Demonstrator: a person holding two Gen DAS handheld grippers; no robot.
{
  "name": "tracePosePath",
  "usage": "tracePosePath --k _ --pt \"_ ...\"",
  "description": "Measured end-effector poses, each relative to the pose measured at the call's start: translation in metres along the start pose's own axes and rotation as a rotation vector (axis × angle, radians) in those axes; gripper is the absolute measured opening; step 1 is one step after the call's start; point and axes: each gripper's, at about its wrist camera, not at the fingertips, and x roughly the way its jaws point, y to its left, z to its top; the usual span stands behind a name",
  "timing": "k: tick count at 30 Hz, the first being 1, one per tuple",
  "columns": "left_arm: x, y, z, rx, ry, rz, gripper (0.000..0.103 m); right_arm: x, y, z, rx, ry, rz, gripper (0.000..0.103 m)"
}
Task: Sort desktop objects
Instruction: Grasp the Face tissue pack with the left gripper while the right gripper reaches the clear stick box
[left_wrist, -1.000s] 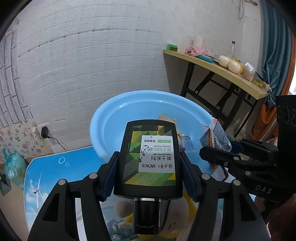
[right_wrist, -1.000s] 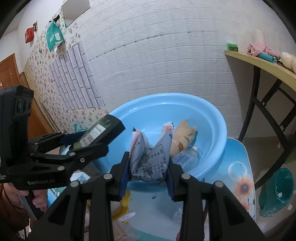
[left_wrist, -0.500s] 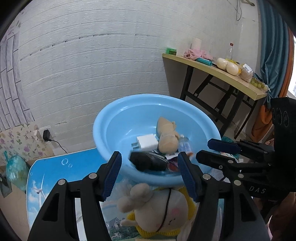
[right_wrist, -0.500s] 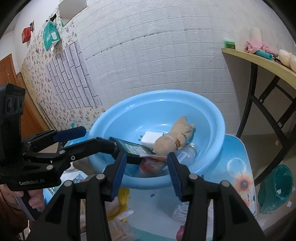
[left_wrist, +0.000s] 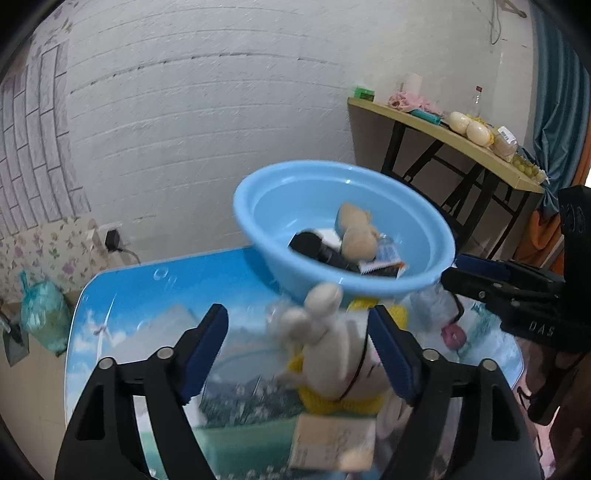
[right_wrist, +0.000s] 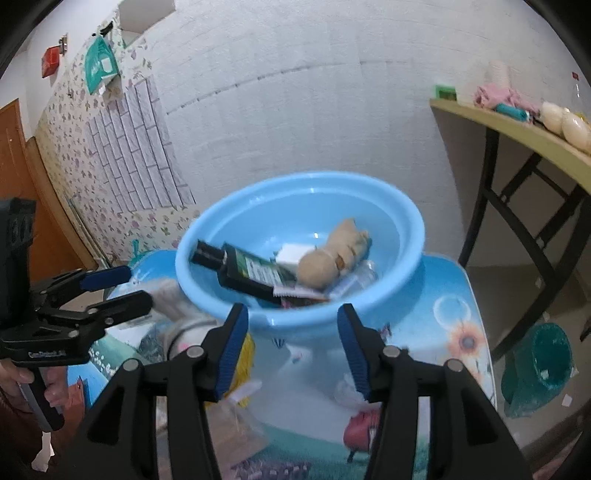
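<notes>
- Your left gripper (left_wrist: 297, 349) has its fingers spread wide and grasps nothing; a plush toy (left_wrist: 332, 354) lies on the table (left_wrist: 147, 295) between and just past the blue pads.
- Your right gripper (right_wrist: 293, 349) is also released, its fingers apart and empty, pointing at the near wall of the blue basin (right_wrist: 406, 229).
- The basin stands at the back of the table, near the white wall (right_wrist: 295, 92).
- Inside the basin lies a dark bottle (right_wrist: 255, 275) with a green label, on its side, its black cap resting against the left rim.
- Beside the bottle you can see a tan plush figure (right_wrist: 334, 256), a small white block (right_wrist: 291, 254) behind it and a clear plastic bottle (right_wrist: 354, 277) to its right.
- A flat packet (right_wrist: 299, 293) with a serrated edge sits in the basin, just below the dark bottle.
- On the table in front of the basin there is a small cardboard box (left_wrist: 332, 439) just in front of the plush toy, and a pink item (right_wrist: 360, 430) to the right; both are blurred.
- A wooden side table (right_wrist: 517, 129) with odds and ends stands against the wall to your right.
</notes>
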Motion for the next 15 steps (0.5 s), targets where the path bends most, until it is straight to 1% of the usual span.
tracePosePath --k 3,6,9,11,12,14,15 --pt "-0.004 0.006 -0.012 -0.009 0.015 0.013 0.088 0.0 0.0 -0.01 0.012 0.03 -0.013 0.05" --pt "-0.007 0.011 -0.026 -0.023 0.038 0.013 0.091 -0.002 0.003 -0.021 0.018 0.051 -0.012 0.051" --pt "-0.008 0.012 -0.041 -0.021 0.067 0.009 0.093 -0.005 0.007 -0.032 0.021 0.07 -0.011 0.054" --pt "-0.008 0.01 -0.052 -0.005 0.086 0.005 0.093 -0.008 0.009 -0.039 0.022 0.078 -0.008 0.061" --pt "-0.008 0.01 -0.056 0.0 0.093 0.005 0.093 -0.009 0.01 -0.042 0.021 0.08 -0.007 0.063" --pt "-0.008 0.008 -0.064 0.006 0.108 0.001 0.093 -0.012 0.011 -0.047 0.02 0.085 -0.01 0.071" --pt "-0.008 0.007 -0.069 0.004 0.115 -0.004 0.093 -0.013 0.012 -0.049 0.02 0.086 -0.012 0.073"
